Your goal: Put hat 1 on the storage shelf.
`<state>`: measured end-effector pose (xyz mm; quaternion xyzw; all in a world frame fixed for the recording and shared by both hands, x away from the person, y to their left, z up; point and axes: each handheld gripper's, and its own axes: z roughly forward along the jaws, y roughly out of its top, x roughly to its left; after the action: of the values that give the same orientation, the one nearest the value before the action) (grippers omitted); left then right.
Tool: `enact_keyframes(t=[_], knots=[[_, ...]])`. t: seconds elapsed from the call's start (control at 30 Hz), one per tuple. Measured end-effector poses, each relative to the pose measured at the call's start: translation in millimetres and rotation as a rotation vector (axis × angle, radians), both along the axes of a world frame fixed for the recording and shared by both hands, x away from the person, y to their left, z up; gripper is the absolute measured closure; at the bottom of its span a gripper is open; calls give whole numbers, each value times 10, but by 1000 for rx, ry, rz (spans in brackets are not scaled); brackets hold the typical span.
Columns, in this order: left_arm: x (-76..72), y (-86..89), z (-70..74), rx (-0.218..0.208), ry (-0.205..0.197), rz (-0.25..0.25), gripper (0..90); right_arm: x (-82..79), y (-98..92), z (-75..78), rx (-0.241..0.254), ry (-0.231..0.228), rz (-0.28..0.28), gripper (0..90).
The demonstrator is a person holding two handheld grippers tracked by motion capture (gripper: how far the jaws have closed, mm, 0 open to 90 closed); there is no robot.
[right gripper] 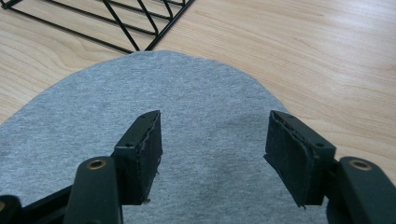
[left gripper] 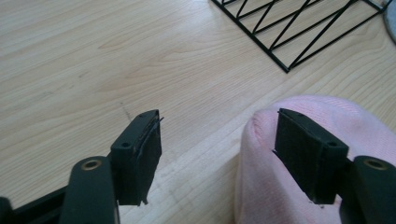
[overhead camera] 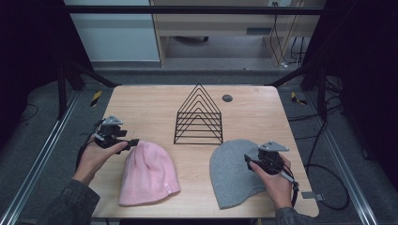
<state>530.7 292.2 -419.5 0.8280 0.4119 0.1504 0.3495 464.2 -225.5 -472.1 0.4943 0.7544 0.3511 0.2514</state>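
Note:
A pink knit beanie (overhead camera: 146,172) lies flat on the wooden table (overhead camera: 155,103), left of centre near the front edge. To its right lies a grey beanie (overhead camera: 232,172). My left gripper (overhead camera: 133,142) is open at the pink beanie's top left edge; in the left gripper view its right jaw rests against the pink beanie (left gripper: 364,135) and its left jaw is over bare wood. My right gripper (overhead camera: 247,160) is open just above the grey beanie's right side, and the grey beanie (right gripper: 140,88) spreads under both jaws in the right gripper view.
A black wire rack (overhead camera: 199,115) of nested triangles stands at the table's middle, behind both beanies. A small dark round cap (overhead camera: 227,98) sits in the tabletop behind it. Metal frame rails run along both sides of the table. Cables trail off at the right.

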Motion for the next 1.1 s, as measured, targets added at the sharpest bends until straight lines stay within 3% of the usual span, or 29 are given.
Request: enact_keyframes(t=[0.13, 0.17, 0.33, 0.5, 0.53, 0.67, 0.83, 1.0, 1.1], knots=[[2, -40, -83, 26, 10, -9, 370, 15, 25, -1, -4, 8, 4, 355], [15, -50, -153, 42, 23, 9, 382, 20, 39, -9, -9, 16, 7, 352], [-2, -96, -341, 68, 59, 8, 424, 19, 56, -18, -16, 30, 17, 344], [-43, -121, -452, 43, 79, 9, 472, 39, 86, -30, -13, 36, 33, 323], [-43, -114, -518, 26, 103, 4, 477, 42, 112, -23, -17, 30, 42, 318], [-47, -102, -525, 3, 127, -3, 528, 43, 139, -18, -21, 19, 53, 313], [-22, -112, -555, 5, 154, -21, 553, 66, 123, -16, -21, 12, 47, 310], [-30, -121, -549, 7, 156, -34, 618, 72, 125, -11, -14, 7, 45, 311], [-18, -100, -568, -17, 168, -37, 636, 76, 139, -19, -1, 12, 50, 305]])
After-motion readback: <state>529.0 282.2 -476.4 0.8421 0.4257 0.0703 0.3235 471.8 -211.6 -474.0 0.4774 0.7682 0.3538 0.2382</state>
